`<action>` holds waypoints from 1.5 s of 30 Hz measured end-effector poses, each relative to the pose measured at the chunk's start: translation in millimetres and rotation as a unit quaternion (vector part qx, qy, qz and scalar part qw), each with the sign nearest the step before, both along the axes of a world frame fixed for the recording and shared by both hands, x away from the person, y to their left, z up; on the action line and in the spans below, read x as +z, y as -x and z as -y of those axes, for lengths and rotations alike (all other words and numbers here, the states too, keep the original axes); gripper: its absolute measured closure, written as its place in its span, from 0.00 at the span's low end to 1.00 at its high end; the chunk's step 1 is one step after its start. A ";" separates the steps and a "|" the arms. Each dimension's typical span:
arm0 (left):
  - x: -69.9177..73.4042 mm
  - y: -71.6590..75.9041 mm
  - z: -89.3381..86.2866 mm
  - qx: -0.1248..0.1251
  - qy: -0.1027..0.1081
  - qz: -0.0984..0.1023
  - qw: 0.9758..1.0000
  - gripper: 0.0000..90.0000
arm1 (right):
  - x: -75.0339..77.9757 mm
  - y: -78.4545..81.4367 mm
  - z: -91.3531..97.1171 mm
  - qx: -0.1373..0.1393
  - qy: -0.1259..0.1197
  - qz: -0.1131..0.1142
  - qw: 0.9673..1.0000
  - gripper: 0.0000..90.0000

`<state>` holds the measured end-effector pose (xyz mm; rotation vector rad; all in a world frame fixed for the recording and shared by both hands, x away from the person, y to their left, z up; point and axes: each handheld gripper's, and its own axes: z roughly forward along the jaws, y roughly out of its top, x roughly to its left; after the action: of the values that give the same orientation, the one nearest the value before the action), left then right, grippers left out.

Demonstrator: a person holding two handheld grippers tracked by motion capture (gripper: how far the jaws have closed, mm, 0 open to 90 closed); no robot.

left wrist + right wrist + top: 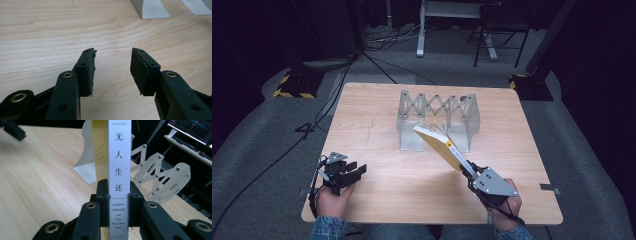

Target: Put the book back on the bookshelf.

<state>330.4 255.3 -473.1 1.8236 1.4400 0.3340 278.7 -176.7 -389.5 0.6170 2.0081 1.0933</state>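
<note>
The table (pixel 377 165) is a light wood-grain board with a smooth, matt face. Near its far middle stands an expandable book rack (pixel 438 120) of pale grey sheet metal, with two flat end plates joined by a riveted scissor lattice.

A paperback book (pixel 441 145) is clamped in the right claw (pixel 468 170). Its white spine, printed with Chinese characters and "Agatha Christie, And Then There Were None", is pressed between the two black pads at its lower end. The book is held clear of the table, tilted up and away from the claw towards the rack, and its yellow cover and pages fan slightly at the far end.

The left claw (pixel 113 67) is open above bare table at the near left. Nothing is held between its rubber pads, and one pad edge is frayed.
</note>
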 end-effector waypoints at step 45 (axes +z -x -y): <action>-29.7 -10.6 13.8 -0.036 -0.106 0.036 0.993 0.55 | 25.1 -98.6 23.4 -0.105 -0.162 -0.048 0.980 0.85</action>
<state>341.1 241.5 -502.8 2.0062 1.3271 0.5277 377.3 -200.2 -364.4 1.0434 1.8074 1.2895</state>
